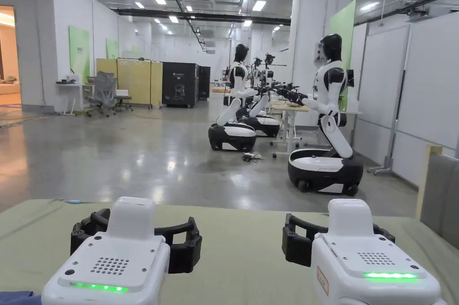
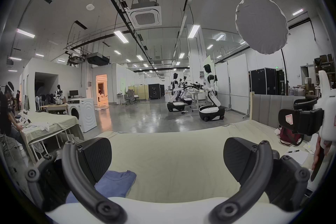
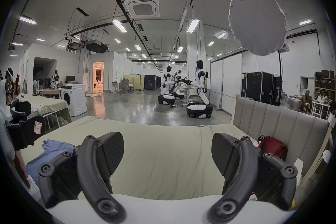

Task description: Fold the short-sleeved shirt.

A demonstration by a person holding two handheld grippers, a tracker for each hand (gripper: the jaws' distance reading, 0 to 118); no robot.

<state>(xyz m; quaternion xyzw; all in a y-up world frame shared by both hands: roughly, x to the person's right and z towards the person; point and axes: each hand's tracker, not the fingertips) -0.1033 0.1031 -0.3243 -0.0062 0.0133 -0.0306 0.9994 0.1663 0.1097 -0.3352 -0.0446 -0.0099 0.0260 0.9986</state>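
Observation:
A blue short-sleeved shirt (image 2: 116, 184) lies bunched on the pale green sheet of the bed (image 1: 242, 247), at its near left. Its edge shows in the head view's bottom left corner (image 1: 15, 297), and it lies left of the right gripper's jaws in the right gripper view (image 3: 52, 151). My left gripper (image 2: 167, 155) hovers open just right of the shirt, with nothing between its jaws. My right gripper (image 3: 168, 151) is open too, over bare sheet. In the head view both grippers, left (image 1: 134, 227) and right (image 1: 338, 229), are held side by side above the bed's near edge.
A grey padded headboard (image 3: 272, 124) stands along the bed's right side, with a red backpack (image 3: 272, 146) beside it. Beyond the bed, humanoid robots (image 1: 329, 117) stand on a shiny floor. At the left are a washing machine (image 2: 83, 113) and a second table where a person (image 2: 5, 109) sits.

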